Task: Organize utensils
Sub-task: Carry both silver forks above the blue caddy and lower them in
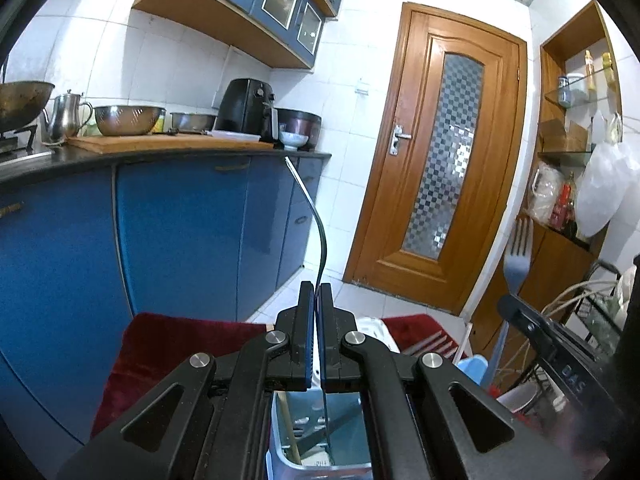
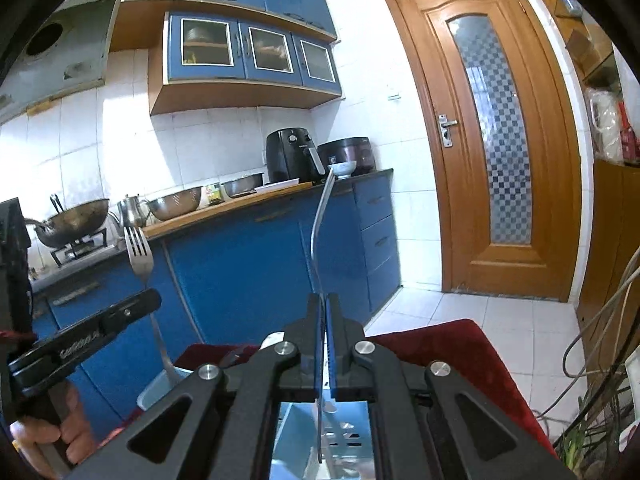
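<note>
My left gripper (image 1: pixel 316 292) is shut on a steel fork (image 1: pixel 316 224), seen edge-on, tines up; its handle reaches down into a light blue utensil holder (image 1: pixel 320 436). In the right wrist view that fork (image 2: pixel 138 252) stands tines up in the left gripper (image 2: pixel 132 308), its handle in the holder (image 2: pixel 160 388). My right gripper (image 2: pixel 324 300) is shut on a second fork (image 2: pixel 320 220), edge-on, handle over the holder's compartment (image 2: pixel 340 428). In the left wrist view this fork (image 1: pixel 518 256) rises from the right gripper (image 1: pixel 516 308).
A dark red cloth (image 1: pixel 160 344) lies under the holder. More forks (image 1: pixel 434 344) lie on the cloth. Blue cabinets (image 1: pixel 180 232) and a counter with bowls (image 1: pixel 130 120) stand behind. A wooden door (image 1: pixel 444 160) is at the right. Wire rack and cables (image 2: pixel 600 360) at far right.
</note>
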{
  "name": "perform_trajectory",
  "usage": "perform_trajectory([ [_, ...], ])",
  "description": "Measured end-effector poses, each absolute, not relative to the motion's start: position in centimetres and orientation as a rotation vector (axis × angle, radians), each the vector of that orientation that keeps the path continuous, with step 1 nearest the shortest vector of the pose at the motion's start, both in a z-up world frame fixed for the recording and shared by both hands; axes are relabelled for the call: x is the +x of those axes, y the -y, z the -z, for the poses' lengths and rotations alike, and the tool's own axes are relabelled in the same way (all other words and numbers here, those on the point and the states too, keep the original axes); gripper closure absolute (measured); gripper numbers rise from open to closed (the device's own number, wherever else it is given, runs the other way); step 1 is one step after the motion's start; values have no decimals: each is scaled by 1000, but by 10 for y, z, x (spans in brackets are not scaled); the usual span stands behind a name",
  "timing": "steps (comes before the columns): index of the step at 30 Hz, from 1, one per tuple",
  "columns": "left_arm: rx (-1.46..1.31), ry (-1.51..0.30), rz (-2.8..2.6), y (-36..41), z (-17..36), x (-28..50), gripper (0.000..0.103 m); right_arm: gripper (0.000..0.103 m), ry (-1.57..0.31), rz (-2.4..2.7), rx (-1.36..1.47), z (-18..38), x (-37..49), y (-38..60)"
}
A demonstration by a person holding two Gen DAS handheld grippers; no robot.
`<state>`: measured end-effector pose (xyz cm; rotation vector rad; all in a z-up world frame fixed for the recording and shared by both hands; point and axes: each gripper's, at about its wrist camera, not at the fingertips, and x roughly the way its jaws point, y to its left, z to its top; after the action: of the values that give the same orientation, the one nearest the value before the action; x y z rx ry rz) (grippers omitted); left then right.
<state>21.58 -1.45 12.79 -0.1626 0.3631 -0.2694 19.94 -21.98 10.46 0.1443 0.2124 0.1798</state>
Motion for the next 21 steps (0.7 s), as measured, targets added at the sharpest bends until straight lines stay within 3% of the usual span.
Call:
perform_trajectory([
  [19, -134, -449, 289, 27, -86, 213, 103, 99, -291, -183, 81, -73, 205, 208],
  [20, -128, -457, 292, 29, -85, 214, 101, 97, -291, -185, 83, -73, 204, 208],
  [21, -124, -461, 293, 30, -84, 213, 92, 93, -290, -188, 87, -73, 205, 209],
])
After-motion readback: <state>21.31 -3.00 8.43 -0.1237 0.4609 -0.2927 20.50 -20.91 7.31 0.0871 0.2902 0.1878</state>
